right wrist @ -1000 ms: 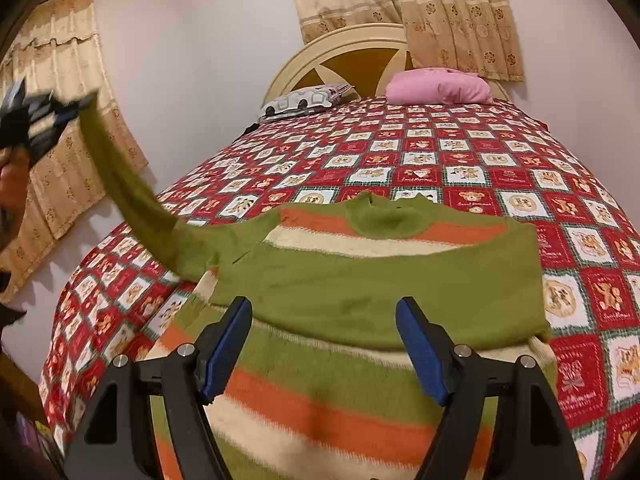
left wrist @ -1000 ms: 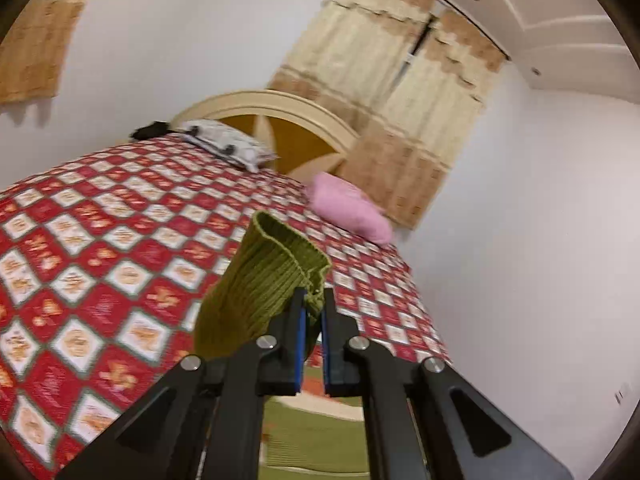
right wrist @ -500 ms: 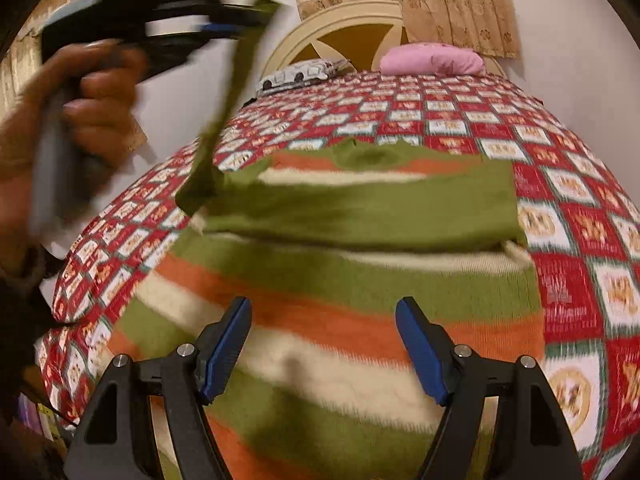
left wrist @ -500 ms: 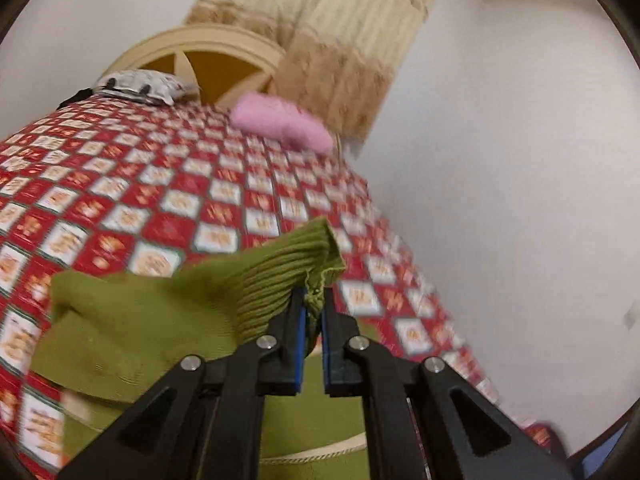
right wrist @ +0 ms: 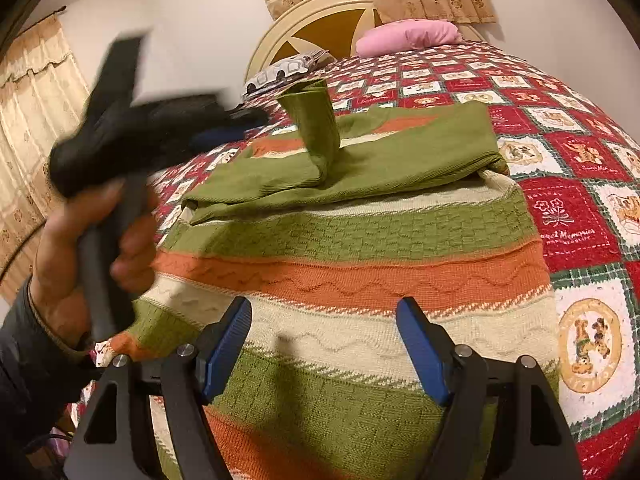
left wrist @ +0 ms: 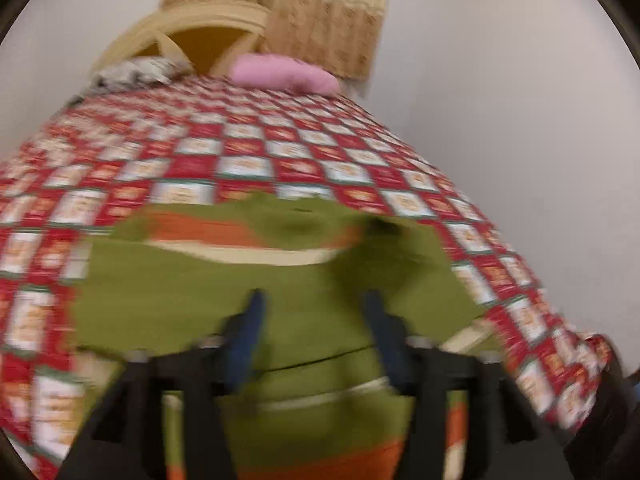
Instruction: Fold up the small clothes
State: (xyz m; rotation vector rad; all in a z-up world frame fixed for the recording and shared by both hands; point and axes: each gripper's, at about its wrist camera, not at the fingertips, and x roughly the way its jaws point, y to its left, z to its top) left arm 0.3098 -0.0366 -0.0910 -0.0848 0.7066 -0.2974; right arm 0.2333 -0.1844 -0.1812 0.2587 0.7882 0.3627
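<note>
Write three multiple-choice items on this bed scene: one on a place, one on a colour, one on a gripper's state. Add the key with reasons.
1. Where does the pink pillow lie?
A. on the sweater
B. by the headboard
C. on the floor

2. Which stripe colours does the sweater carry?
A. green, orange, cream
B. blue, white
C. black, yellow

3. How stands the right gripper?
A. shut on a sleeve
B. shut on nothing
C. open

Key: B, it sits at the bed's far end; A, those bands cross the knit; C, its blue pads stand wide apart above the sweater.
</note>
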